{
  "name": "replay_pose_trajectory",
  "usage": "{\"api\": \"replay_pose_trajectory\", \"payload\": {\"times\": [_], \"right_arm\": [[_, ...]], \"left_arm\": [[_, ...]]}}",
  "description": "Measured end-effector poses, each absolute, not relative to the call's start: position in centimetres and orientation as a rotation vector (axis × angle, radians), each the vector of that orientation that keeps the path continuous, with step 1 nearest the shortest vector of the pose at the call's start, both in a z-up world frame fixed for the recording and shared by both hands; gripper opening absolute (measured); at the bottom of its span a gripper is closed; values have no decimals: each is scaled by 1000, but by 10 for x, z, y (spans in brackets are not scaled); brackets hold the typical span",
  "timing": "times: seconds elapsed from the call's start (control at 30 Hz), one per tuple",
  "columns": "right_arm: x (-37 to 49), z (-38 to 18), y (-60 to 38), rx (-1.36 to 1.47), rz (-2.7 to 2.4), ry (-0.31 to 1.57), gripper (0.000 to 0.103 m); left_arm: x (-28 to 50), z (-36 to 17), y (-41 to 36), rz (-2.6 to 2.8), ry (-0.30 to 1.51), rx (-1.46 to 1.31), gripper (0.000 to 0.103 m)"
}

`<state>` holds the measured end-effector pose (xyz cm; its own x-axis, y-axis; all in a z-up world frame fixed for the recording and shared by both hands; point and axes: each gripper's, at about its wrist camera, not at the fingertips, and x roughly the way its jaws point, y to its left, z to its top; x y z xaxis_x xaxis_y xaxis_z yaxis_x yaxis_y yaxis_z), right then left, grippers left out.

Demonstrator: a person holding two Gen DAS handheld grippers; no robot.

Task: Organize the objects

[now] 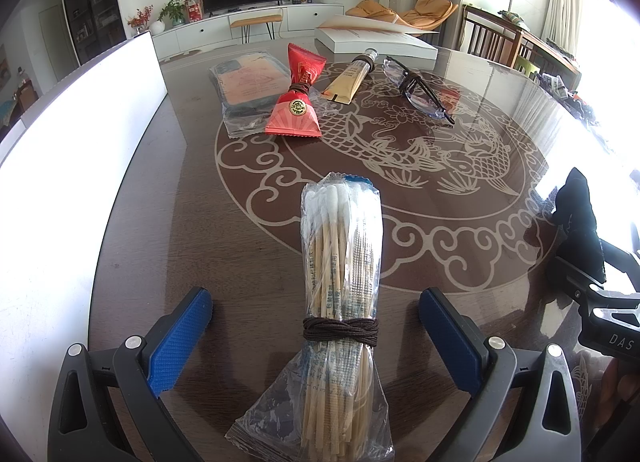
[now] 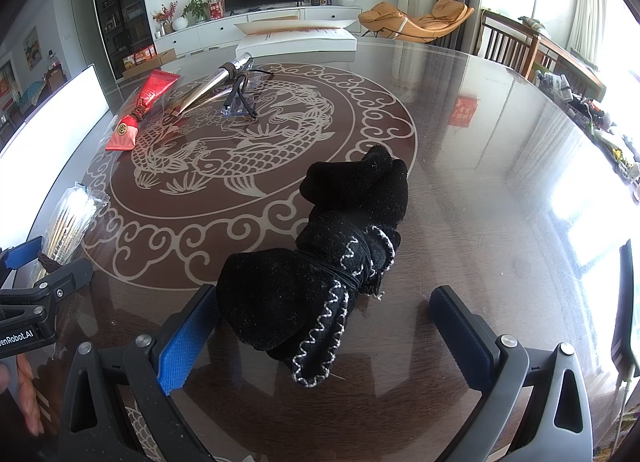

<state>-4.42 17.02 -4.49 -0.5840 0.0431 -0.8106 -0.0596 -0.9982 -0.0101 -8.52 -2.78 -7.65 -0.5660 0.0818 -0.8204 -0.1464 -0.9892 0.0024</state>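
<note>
Left gripper [image 1: 316, 336]: jaws wide; cotton-swab packet [image 1: 340, 286] lies between them on the table [image 1: 224, 222], untouched; its blue print is too blurred to read
Right gripper [image 2: 326, 336]: jaws wide; black sock bundle [image 2: 320, 270] beside the left pad, contact unclear
Far side: red packet [image 1: 298, 98], tube [image 1: 350, 80], glasses [image 1: 418, 90], each cord-tied
Writing: "DAS" on right gripper body, cut off

Dark grey left tool [image 1: 316, 338] and right tool [image 2: 326, 338], blue ribbed pads, silver screws.
</note>
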Motion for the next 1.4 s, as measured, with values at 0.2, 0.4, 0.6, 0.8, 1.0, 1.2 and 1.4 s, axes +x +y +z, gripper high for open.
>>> {"api": "replay_pose_trajectory", "payload": {"times": [0.2, 0.4, 0.6, 0.8, 1.0, 1.2, 1.4], "right_arm": [[-46, -43, 177, -1416, 2760, 81, 103], [-40, -37, 206, -1346, 2790, 432, 103], [-49, -24, 186, -1429, 2799, 416, 103], [-86, -27, 181, -1545, 2644, 264, 41], [-54, -19, 185, -1556, 2710, 344, 34], [-26, 8, 168, -1537, 2849, 472, 34], [-17, 57, 105, -1527, 3050, 438, 34]], "left_arm": [[-85, -76, -28, 2669, 106, -1393, 103], [-85, -76, -28, 2667, 109, -1396, 103], [-92, -73, -22, 2549, 168, -1480, 103], [-79, -62, -14, 2599, 217, -1348, 27], [-38, -36, -20, 2578, 122, -1210, 27], [-1, 19, -40, 2555, -50, -1080, 27], [14, 72, -99, 2633, -162, -1004, 27]]}}
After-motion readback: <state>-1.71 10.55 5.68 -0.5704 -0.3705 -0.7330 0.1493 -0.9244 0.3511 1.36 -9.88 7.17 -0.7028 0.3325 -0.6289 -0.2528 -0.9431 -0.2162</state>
